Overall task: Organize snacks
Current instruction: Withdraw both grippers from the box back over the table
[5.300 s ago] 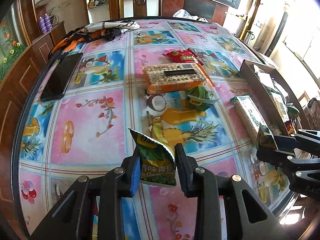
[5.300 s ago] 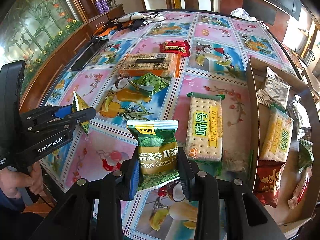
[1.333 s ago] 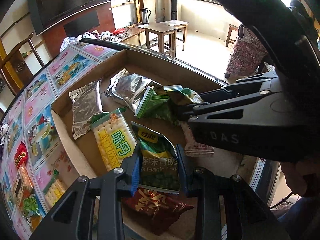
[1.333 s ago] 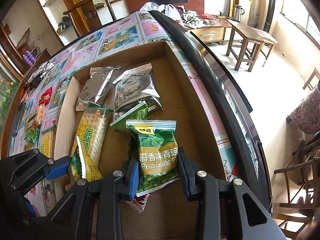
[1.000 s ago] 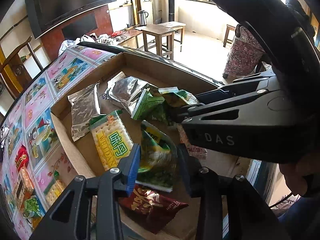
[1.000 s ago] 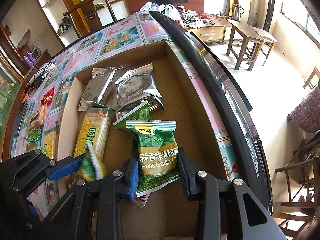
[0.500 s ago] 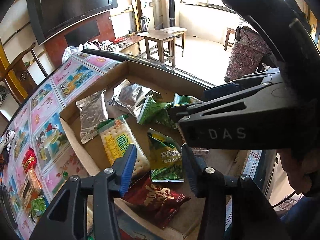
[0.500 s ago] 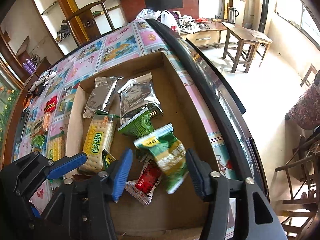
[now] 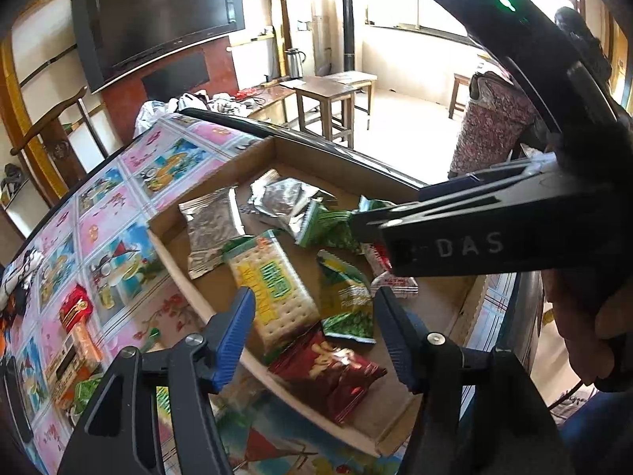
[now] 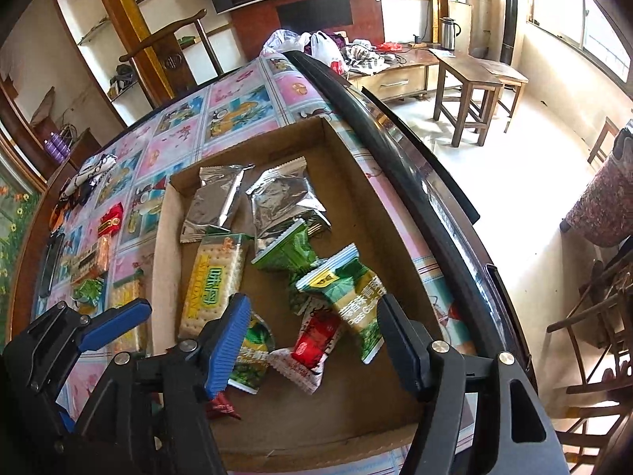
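An open cardboard box [image 9: 186, 273] [image 10: 164, 237] lies at the table's edge with several snack packets in it. My left gripper [image 9: 316, 316] hovers above it, its jaws opening and nothing pressed between them. Below it a green pea packet [image 9: 348, 301] lies loose beside a cracker pack [image 9: 273, 285] and a red packet [image 9: 332, 368]. My right gripper [image 10: 314, 316] also hovers over the box with its jaws opening. Its green pea packet [image 10: 348, 297] lies free on the box floor, partly over a small red-and-white packet [image 10: 312, 344].
Two silver packets [image 10: 213, 198] [image 10: 285, 194] lie at the box's far end. Left of the box, a red packet [image 10: 110, 217], an orange box [image 10: 89, 257], crackers [image 10: 126, 304] and a phone [image 10: 49, 265] lie on the patterned tablecloth. The table's dark rim [image 10: 395, 126] runs right of the box.
Both grippers were shut on green pea packets over the box. Both have opened, the packets have dropped into the box, and both hands have risen a little.
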The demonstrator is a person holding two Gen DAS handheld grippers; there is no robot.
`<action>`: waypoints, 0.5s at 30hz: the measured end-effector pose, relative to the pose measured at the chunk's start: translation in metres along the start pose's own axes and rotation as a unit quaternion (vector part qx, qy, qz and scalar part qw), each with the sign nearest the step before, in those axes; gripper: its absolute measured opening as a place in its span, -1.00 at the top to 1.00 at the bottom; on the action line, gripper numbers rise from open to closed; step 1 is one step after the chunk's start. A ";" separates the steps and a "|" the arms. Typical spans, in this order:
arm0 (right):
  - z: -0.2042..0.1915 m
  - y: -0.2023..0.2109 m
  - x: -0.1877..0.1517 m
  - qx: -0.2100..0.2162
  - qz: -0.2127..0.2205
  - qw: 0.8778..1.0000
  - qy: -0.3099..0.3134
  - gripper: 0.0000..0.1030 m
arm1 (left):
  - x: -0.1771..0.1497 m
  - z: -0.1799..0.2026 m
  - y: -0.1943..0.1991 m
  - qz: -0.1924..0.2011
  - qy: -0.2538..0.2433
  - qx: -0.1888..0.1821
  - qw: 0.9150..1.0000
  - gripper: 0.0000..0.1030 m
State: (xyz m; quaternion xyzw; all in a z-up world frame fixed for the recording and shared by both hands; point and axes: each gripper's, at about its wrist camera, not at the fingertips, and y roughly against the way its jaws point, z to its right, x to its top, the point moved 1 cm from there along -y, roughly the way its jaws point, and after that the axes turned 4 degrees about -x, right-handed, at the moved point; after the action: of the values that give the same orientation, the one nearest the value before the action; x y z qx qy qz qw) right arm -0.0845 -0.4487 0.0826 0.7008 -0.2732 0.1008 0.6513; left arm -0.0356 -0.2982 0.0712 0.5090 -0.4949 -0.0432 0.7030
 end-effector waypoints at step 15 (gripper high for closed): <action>-0.047 0.009 -0.011 0.020 -0.004 1.000 0.022 -0.36 | -0.038 -0.066 0.046 0.015 0.101 0.040 0.994 -0.26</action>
State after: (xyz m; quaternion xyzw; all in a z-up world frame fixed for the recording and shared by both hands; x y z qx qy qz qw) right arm -0.0877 -0.4001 0.0910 0.7123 -0.2542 0.1192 0.6433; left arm -0.0267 -0.2102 0.0818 0.5308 -0.4303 0.0384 0.7291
